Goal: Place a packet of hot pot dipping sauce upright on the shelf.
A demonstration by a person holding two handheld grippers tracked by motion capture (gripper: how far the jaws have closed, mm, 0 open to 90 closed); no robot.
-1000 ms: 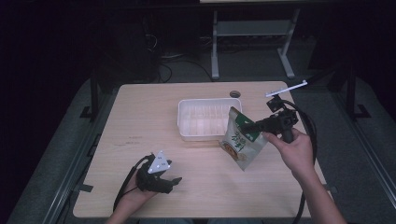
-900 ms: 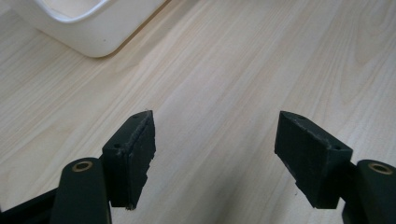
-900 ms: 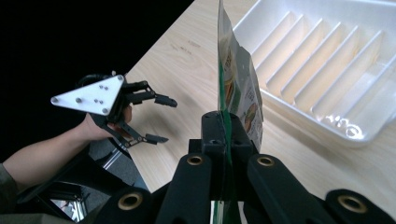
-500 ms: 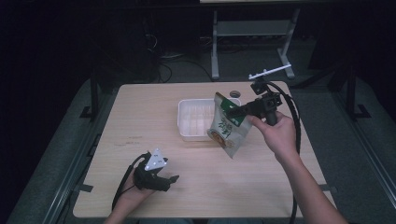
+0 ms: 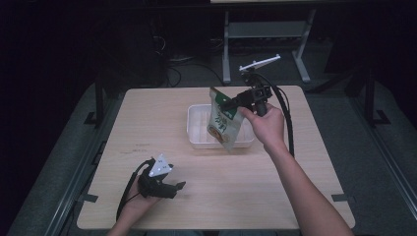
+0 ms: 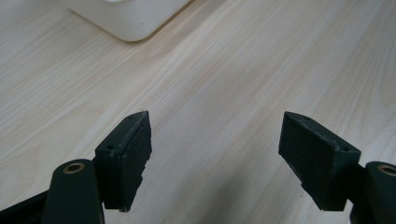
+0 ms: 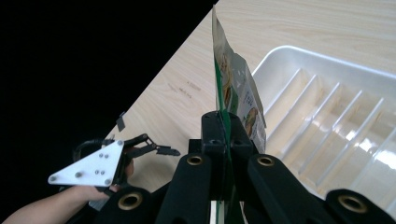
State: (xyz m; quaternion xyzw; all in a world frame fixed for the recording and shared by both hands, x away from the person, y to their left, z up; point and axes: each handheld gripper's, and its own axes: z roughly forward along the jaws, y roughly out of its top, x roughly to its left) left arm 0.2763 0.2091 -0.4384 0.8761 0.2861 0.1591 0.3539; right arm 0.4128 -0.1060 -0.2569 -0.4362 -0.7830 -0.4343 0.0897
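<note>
- Currently, left gripper [image 5: 180, 186] rests low on the table [image 5: 147, 123] near the front-left edge; jaws spread wide, nothing between them, bare wood under them in the left gripper view.
- Left hand [image 5: 137, 201] wraps the body of that gripper; cable loops beside it on the tabletop.
- White tray [image 5: 194, 129] sits mid-table, ribbed floor, looks empty in the right gripper view; one rounded corner shows at the top of the left gripper view.
- Snack bag [image 5: 223, 123] is off the table, hanging over the tray's right half, tilted with its lower end toward the person.
- Right gripper [image 5: 222, 104] is pinching the bag near its upper edge; in the right gripper view the jaws are pressed together on the thin film, bag seen edge-on.
- Right hand [image 5: 268, 125] holds that gripper above the tray's right end.
- Handling, my read: bag is light and soft, a flexible film pouch, slick surface. It droops and swings from a single pinch point.
- Best hold is the flat sealed seam at top, where the film is doubled and stiffer; pinching the puffed middle risks slip or crushing contents.
- Contents likely fragile, so lower it rather than drop it.
- Can't tell how full it is.
</note>
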